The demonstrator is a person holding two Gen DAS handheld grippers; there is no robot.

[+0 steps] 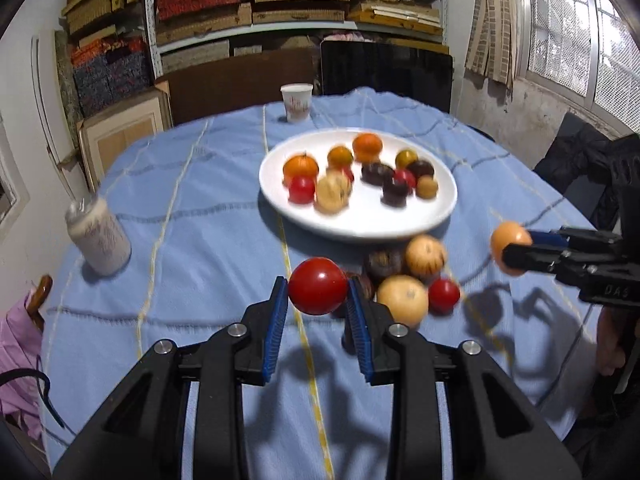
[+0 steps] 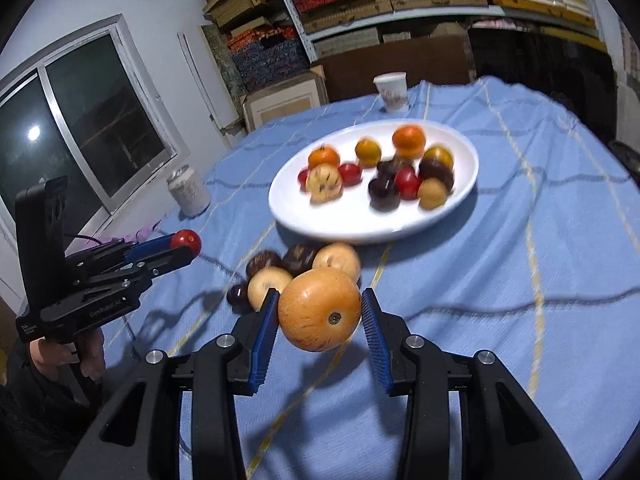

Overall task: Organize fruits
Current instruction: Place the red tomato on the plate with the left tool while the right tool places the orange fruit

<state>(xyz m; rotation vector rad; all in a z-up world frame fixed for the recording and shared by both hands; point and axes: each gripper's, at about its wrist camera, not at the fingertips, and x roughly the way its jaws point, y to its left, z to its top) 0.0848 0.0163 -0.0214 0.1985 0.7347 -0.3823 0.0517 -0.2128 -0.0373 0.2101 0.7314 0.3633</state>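
Blue-padded fingers of the left gripper (image 1: 318,292) clamp a red fruit (image 1: 318,286), lifted clear of the blue cloth (image 1: 180,240). In the right wrist view the right gripper (image 2: 320,308) likewise pinches an orange fruit (image 2: 319,310) between its pads, held above the cloth. Each gripper shows in the other's view: the right at 3 o'clock, the left at 9 o'clock. A loose pile (image 1: 408,276) of pale, dark and red fruit lies on the cloth just beyond the left gripper, toward 1 o'clock. Past it, at 12 o'clock, a white plate (image 1: 360,224) carries oranges, red fruit, dark ones and tan ones. A cup (image 1: 297,102) stands beyond the plate; a jar (image 1: 98,238) stands at 9 o'clock.
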